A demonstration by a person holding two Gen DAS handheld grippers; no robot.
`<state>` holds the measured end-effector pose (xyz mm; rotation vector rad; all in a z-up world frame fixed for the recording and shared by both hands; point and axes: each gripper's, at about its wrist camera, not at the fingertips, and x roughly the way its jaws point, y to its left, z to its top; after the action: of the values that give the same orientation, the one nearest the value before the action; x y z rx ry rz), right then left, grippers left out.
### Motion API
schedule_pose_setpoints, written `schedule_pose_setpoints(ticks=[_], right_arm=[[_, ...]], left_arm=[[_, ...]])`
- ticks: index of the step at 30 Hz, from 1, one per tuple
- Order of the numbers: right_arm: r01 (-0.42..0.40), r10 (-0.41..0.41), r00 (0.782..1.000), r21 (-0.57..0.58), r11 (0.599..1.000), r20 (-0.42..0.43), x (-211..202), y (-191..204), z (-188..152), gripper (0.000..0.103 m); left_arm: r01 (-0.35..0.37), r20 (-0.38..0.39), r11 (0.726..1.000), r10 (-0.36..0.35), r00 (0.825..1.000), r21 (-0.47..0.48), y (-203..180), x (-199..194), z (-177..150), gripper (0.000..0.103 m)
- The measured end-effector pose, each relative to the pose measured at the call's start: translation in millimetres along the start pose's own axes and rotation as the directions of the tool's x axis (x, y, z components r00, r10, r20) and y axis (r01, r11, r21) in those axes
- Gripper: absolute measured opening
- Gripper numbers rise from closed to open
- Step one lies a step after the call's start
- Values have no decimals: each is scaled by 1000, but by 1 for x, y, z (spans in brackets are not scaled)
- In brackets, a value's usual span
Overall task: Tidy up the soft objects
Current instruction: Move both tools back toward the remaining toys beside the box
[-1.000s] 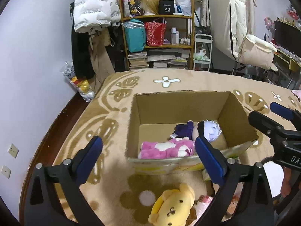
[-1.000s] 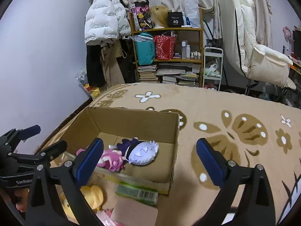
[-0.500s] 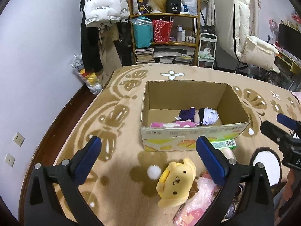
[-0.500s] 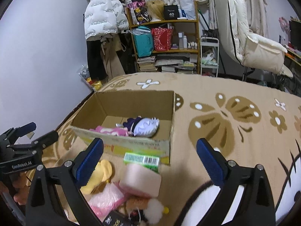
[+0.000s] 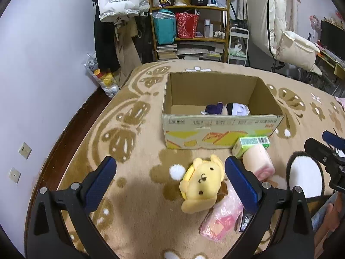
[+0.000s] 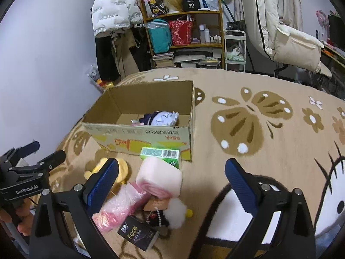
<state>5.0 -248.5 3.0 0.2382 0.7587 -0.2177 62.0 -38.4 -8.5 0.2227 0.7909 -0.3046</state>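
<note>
The left tool (image 5: pixel 170 180) hangs over the patterned carpet (image 5: pixel 133 129) with its blue fingers (image 5: pixel 100 182) spread wide and nothing between them. Just to the right of its middle, near the camera, a yellow plush dog (image 5: pixel 201 183) lies face up on the carpet, touching the right finger's side. Beyond it stands an open cardboard box (image 5: pixel 217 129), and inside, toward the far right, lies a purple-and-white plush doll (image 5: pixel 226 109); a bit of pink toy shows beside it in the right wrist view. To the right of the yellow dog, a pink soft roll (image 5: pixel 257 161) leans against a green carton (image 5: pixel 252 143) at the box's near wall. In front of these lies a pink crinkly bag (image 6: pixel 120 207), with a white pompom (image 6: pixel 175 212) and a black packet (image 6: pixel 138 235) nearer the camera. Farther right, the right tool (image 6: pixel 171 183) is likewise fully open and empty, hovering above this pile, its left finger in front of the yellow dog. A shelf (image 6: pixel 183 28) stands against the far wall.
</note>
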Motion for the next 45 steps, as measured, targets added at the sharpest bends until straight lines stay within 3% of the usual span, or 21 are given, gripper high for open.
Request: schedule_pose_setpoints(ticks=[18,22,45], right_arm=[[27,-26,981,3,1000,-193,46,0,-22,103],[53,-55,975,-11,999,-217,55,2,-26,103],[37,-36,927,-4,999,-374,89,1,-42,103]], left_arm=[[8,-147,994,8,989,106,-18,37,-14,100],[12,-186,993,10,983,118,-21,48,-17,100],[54,-352,984,9,936,169,-34,97,-32,100]])
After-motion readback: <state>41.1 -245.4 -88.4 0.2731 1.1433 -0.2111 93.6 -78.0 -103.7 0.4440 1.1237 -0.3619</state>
